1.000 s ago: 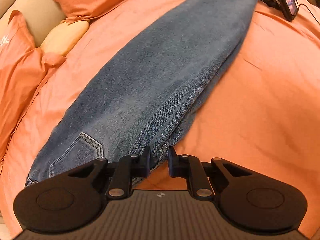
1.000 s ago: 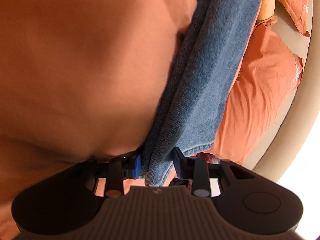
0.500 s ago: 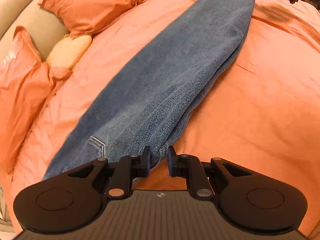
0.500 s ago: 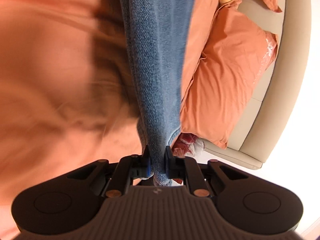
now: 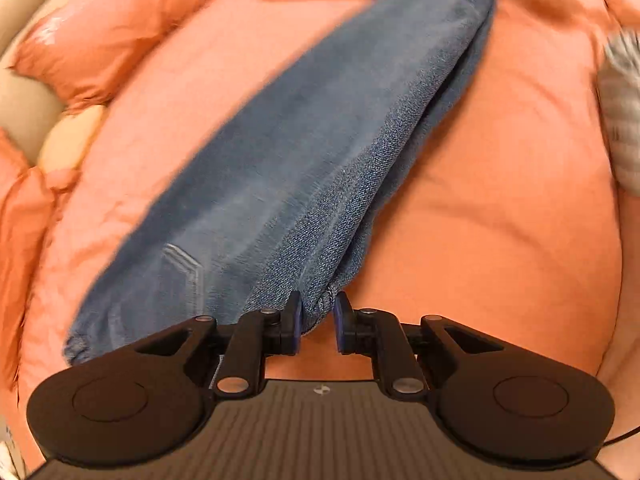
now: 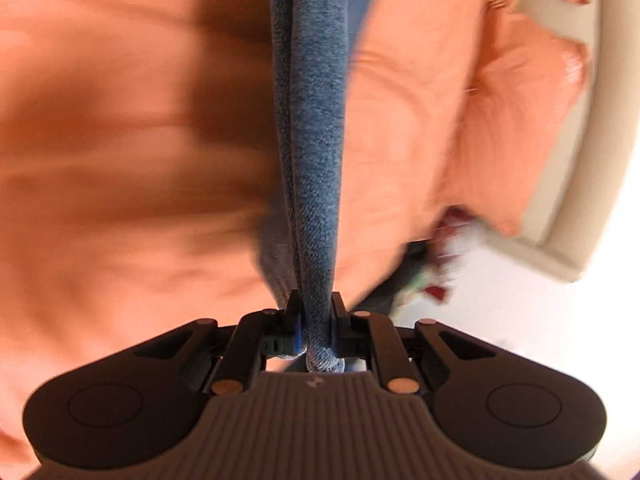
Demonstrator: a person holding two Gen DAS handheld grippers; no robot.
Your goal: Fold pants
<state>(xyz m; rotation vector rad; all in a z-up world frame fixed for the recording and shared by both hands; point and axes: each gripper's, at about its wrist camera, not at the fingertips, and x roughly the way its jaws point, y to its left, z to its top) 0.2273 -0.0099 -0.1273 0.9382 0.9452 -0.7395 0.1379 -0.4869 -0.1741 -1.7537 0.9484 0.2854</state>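
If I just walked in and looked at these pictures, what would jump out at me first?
A long pair of blue jeans stretched across a bright orange bedspread, with matching pillows at the bed's head. Black pincers grip both ends: the left gripper and the right gripper.

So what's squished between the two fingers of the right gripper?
A bunched edge of the blue jeans; the right gripper has just closed on it, in the right wrist view.

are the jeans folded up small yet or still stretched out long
Still long: the jeans stretch full-length between the left gripper and right gripper, doubled lengthwise above the orange bedspread.
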